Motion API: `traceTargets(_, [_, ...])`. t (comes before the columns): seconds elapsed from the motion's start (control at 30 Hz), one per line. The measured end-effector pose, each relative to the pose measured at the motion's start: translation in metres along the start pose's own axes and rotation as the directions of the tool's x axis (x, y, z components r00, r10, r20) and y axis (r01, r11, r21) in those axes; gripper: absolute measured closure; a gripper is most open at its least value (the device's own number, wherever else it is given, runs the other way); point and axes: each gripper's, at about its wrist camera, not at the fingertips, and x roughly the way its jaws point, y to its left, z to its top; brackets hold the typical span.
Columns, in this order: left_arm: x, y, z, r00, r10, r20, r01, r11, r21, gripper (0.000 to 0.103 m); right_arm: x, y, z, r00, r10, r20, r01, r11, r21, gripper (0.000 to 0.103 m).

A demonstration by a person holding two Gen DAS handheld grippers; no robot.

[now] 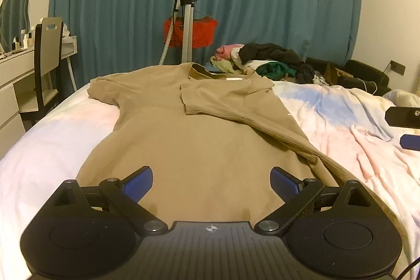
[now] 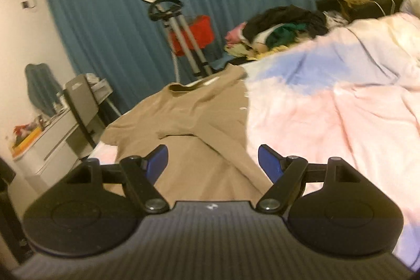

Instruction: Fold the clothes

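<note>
A tan short-sleeved shirt [image 1: 194,138] lies flat on the bed, collar at the far end. Its right side and sleeve are folded inward over the body; the left sleeve lies spread out. My left gripper [image 1: 211,183] is open and empty, just above the shirt's near hem. My right gripper [image 2: 212,162] is open and empty, above the folded right edge of the shirt [image 2: 199,117]. The right gripper's fingers [image 1: 404,117] show at the right edge of the left wrist view.
The bed has a pink, white and blue duvet [image 1: 341,127]. A pile of mixed clothes [image 1: 267,59] lies at its far end. A garment steamer stand [image 1: 187,25] stands before teal curtains. A chair [image 1: 44,62] and a white desk [image 1: 15,70] stand left of the bed.
</note>
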Motion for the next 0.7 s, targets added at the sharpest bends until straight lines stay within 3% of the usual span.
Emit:
traceTargets(0.23, [-0.005, -0.013, 0.000, 1.000, -0.011, -0.013, 0.011, 1.000, 0.011, 0.006, -0.017, -0.021, 0.015, 0.999, 0.006, 0.053, -0.009, 0.998, 0.059, 0.026])
traceTargets(0.47, [-0.005, -0.050, 0.002, 0.994, -0.082, -0.067, 0.085, 0.996, 0.032, 0.007, -0.023, -0.044, 0.024, 0.998, -0.004, 0.057, -0.001, 0.995, 0.101, 0.025])
traceTargets(0.6, [0.004, -0.078, 0.002, 0.976, -0.154, -0.151, 0.154, 0.988, -0.017, 0.009, -0.021, -0.060, 0.027, 0.998, 0.037, 0.049, -0.045, 0.984, 0.174, 0.025])
traceTargets(0.7, [0.014, -0.097, -0.001, 0.953, -0.220, -0.210, 0.214, 0.976, -0.050, 0.011, -0.020, -0.062, 0.026, 0.998, 0.049, 0.032, -0.054, 0.982, 0.181, 0.025])
